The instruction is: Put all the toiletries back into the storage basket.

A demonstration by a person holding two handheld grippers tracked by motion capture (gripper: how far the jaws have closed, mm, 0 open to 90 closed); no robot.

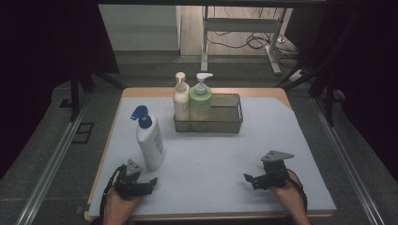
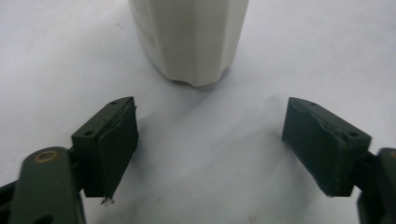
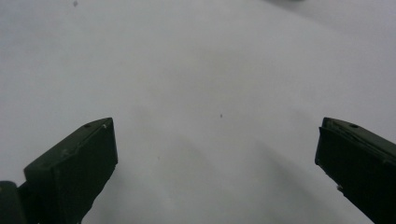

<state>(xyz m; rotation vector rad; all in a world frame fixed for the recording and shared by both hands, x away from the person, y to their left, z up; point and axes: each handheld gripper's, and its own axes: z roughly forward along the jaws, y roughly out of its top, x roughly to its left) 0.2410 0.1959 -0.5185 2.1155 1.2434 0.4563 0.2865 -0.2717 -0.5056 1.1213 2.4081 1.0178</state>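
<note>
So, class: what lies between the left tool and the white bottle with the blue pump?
Nothing but bare white table cover: in the left gripper view the open left tool faces the white bottle across an unoccupied stretch.

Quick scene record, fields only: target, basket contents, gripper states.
target: white bottle with blue pump, upright on the table sheet, outside the basket
basket: wire basket holds a cream pump bottle and a green pump bottle, at its left end
left gripper: open, just short of the white bottle, nothing between jaws
right gripper: open, empty, over bare sheet
</note>
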